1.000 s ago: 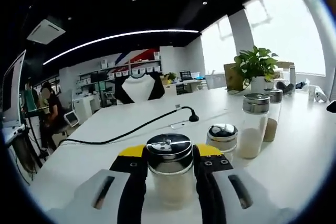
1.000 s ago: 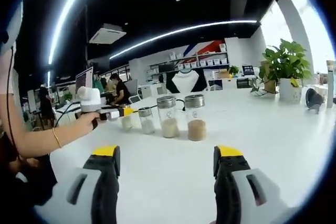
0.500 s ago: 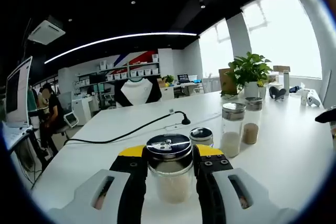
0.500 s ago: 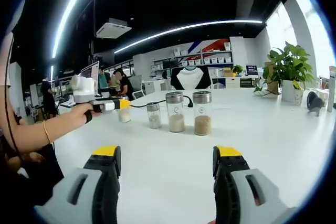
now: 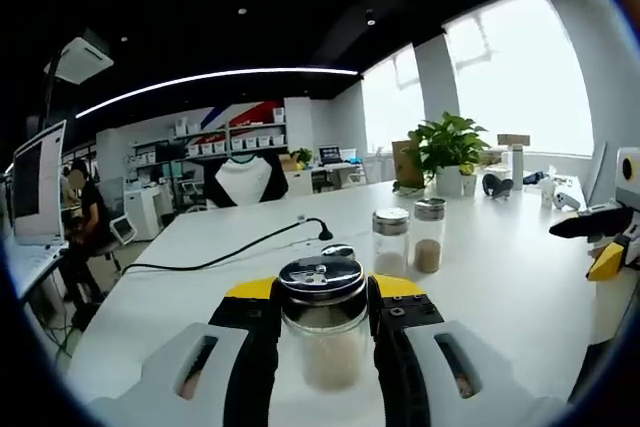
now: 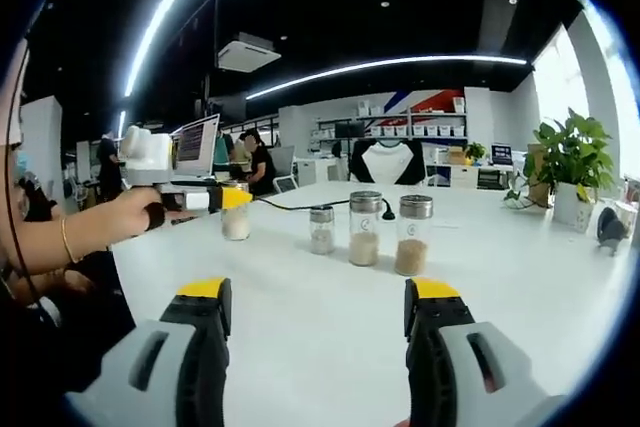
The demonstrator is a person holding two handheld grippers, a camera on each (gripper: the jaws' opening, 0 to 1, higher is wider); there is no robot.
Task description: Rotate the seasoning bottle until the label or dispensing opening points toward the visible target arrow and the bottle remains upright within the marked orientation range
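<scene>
Left hand-held gripper (image 5: pixel 322 322): you're clamping the seasoning bottle (image 5: pixel 322 332), now carried farther from the jars (image 5: pixel 408 240) at 1 o'clock.
Right hand-held gripper (image 6: pixel 318 322): released, idle.
Meaning: rotation unconfirmed.

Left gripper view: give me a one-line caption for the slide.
Left gripper clamps a metal-capped seasoning bottle upright above the white table, two taller bottles behind.

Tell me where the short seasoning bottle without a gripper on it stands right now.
In the right gripper view the short seasoning bottle stands on the white table, left of the two tall bottles and right of the bottle held in the left gripper.
</scene>
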